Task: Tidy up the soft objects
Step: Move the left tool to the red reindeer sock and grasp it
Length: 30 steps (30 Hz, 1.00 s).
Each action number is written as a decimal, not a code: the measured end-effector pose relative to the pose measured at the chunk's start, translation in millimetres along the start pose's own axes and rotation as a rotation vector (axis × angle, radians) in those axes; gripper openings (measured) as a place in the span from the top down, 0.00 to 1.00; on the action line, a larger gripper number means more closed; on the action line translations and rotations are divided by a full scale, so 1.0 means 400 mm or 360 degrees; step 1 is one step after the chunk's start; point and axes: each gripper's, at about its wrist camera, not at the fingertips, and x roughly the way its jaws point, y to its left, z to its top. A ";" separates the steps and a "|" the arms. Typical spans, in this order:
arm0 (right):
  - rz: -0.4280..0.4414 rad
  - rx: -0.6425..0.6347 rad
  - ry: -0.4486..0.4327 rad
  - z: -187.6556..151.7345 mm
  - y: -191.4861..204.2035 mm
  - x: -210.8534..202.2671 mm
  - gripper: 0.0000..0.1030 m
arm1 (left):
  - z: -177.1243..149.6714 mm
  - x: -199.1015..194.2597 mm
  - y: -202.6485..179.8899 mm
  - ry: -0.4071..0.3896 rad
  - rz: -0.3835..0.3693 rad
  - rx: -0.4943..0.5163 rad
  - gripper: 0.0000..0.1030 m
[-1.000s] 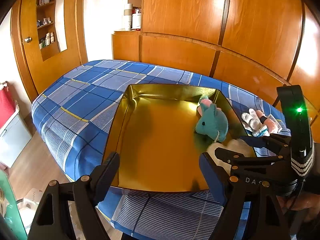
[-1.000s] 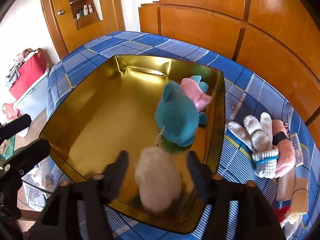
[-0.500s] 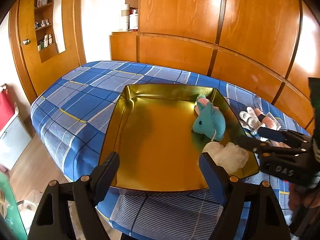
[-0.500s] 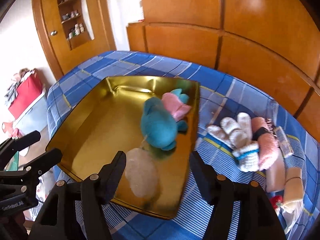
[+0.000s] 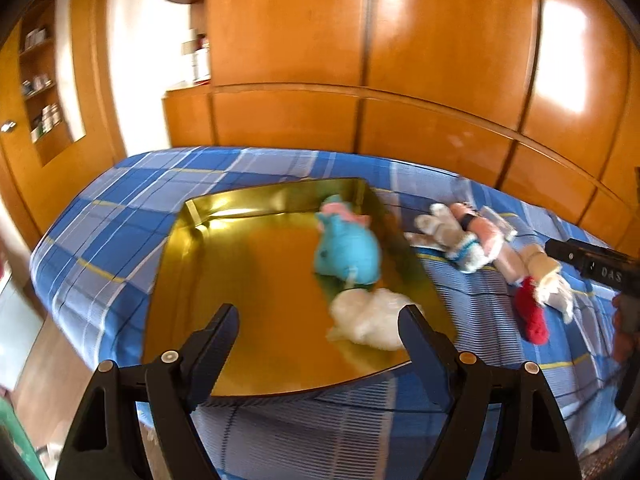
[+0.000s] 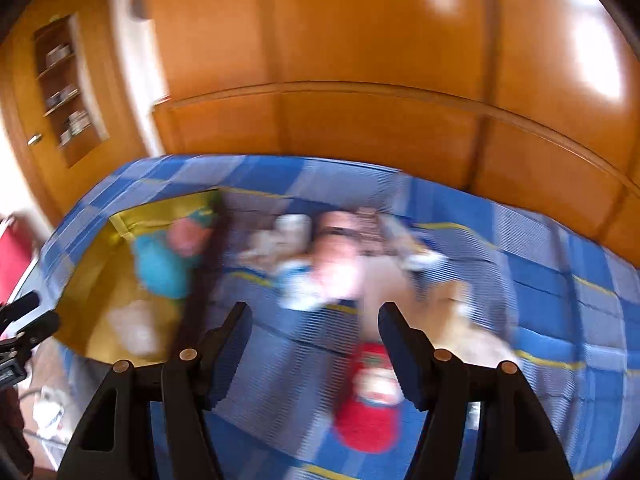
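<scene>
Three soft things already lie in the gold tray (image 5: pixel 208 256): a teal plush (image 5: pixel 347 255) with a pink one (image 5: pixel 343 213) tucked behind it, and a white fluffy ball (image 5: pixel 370 317) at the tray's near right corner. Everything else waits on the blue plaid bedspread (image 5: pixel 120 216), right of the tray: a pale glove bundle (image 5: pixel 448 232) closest to the tray wall, then pinkish and beige rolled pieces, and a red plush (image 6: pixel 370 396) farthest from the tray on the near side.

Your right gripper (image 6: pixel 316 330) stands open at a middling width with nothing between its pads, and it hangs over the bedspread right of the tray. The red plush lies just beyond and below its right finger, slightly off to that side rather than centred in the gap. That offset looks like the relation your next reach turns on: you would need to shift a little further from the tray before the toy sits between the fingers. The picture is smeared, so you cannot read the toy's long axis with confidence; it seems to run roughly along the line your gripper points, away from you.

Your left gripper (image 5: pixel 318 332) is wide open and empty too, poised over the tray's near edge with the white ball beside its right finger. It is well apart from the loose pile, so the right hand is clearly the nearer one for the red plush.
</scene>
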 end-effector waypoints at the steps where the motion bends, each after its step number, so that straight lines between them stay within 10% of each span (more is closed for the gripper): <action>1: -0.0045 0.0058 -0.0002 -0.005 -0.046 -0.010 0.35 | 0.004 -0.001 -0.014 -0.0002 -0.0021 0.0021 0.20; 14: -0.0349 0.0702 0.0010 -0.136 -0.423 -0.046 0.35 | 0.017 0.031 -0.289 0.0113 -0.0380 0.0402 0.20; 30: -0.0295 0.0862 0.0026 -0.145 -0.453 -0.054 0.34 | -0.021 0.157 -0.513 0.0391 -0.0591 0.0493 0.20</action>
